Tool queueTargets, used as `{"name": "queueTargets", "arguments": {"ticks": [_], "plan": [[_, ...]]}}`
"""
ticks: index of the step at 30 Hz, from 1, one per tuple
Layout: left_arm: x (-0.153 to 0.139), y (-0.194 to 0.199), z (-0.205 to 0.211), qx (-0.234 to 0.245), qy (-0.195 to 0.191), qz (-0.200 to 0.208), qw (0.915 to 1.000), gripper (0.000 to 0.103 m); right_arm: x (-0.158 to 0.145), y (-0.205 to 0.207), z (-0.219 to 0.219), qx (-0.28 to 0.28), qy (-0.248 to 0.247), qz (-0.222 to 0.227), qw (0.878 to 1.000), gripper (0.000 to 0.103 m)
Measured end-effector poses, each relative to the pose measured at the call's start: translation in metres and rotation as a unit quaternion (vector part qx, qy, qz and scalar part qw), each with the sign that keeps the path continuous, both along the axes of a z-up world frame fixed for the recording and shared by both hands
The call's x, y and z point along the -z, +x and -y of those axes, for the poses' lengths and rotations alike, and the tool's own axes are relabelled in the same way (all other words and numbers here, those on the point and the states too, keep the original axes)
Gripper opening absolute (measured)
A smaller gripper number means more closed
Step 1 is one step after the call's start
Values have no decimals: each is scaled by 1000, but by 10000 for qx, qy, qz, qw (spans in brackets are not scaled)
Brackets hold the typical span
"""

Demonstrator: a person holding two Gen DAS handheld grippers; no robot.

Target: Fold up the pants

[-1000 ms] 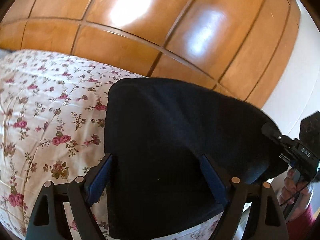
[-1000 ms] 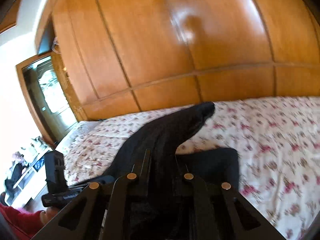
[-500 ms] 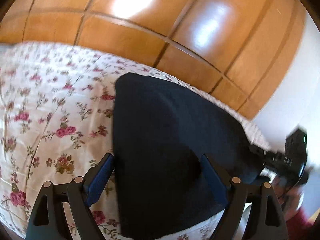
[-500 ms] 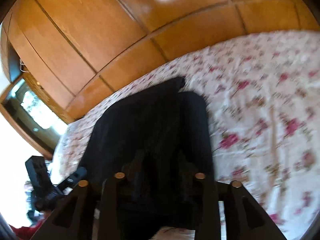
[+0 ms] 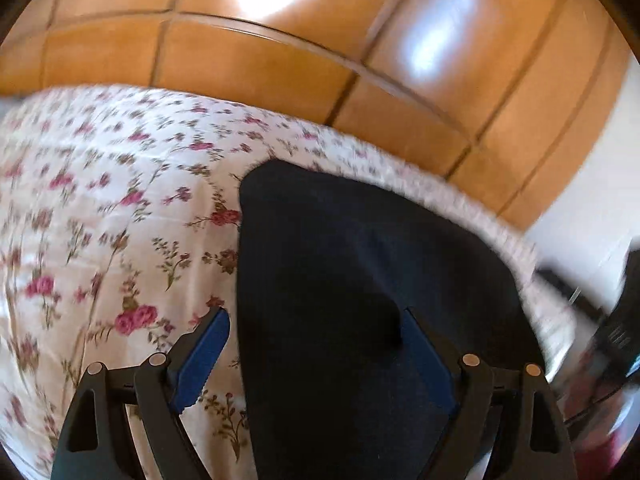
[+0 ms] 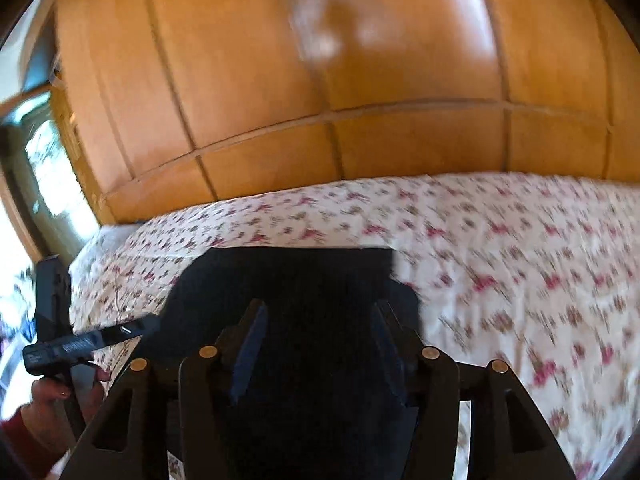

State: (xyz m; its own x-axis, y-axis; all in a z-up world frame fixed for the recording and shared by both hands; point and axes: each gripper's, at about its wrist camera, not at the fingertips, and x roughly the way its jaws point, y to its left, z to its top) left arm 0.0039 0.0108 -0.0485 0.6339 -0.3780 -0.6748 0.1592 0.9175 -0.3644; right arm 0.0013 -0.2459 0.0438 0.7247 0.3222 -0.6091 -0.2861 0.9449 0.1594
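The dark navy pants (image 5: 360, 280) lie folded on the floral bedspread (image 5: 100, 220) near the bed's edge. My left gripper (image 5: 316, 340) is open, its blue-padded fingers (image 5: 204, 352) spread over the near part of the pants, holding nothing. In the right wrist view the pants (image 6: 288, 280) lie flat as a dark block, and my right gripper (image 6: 316, 332) is open above them with both fingers apart. The left gripper also shows at the left edge of the right wrist view (image 6: 80, 344), held by a hand.
A glossy wooden wardrobe (image 5: 280, 40) stands right behind the bed. The bedspread (image 6: 520, 260) stretches wide to the right in the right wrist view. A doorway or mirror (image 6: 44, 168) is at the far left. Both views are motion-blurred.
My right gripper was shut on a raised fold of the pants; it has laid the fold down and opened. The pants now lie flat. My left gripper stayed open and drew back a little.
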Motion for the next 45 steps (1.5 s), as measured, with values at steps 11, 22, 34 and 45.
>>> {"name": "queueTargets", "arguments": {"ticks": [11, 22, 34, 45], "plan": [[27, 10, -13, -89, -559, -659, 9962, 90, 56, 70, -36, -241, -294, -1083, 9934, 28], [29, 1, -15, -143, -607, -575, 9964, 92, 45, 26, 2, 22, 122, -855, 9963, 24], [18, -6, -9, -171, -319, -711, 9968, 92, 35, 9, 41, 507, 129, -825, 9952, 65], [24, 2, -30, 713, -1036, -1171, 9851, 89, 88, 16, 104, 562, 2290, -2237, 9457, 83]]}}
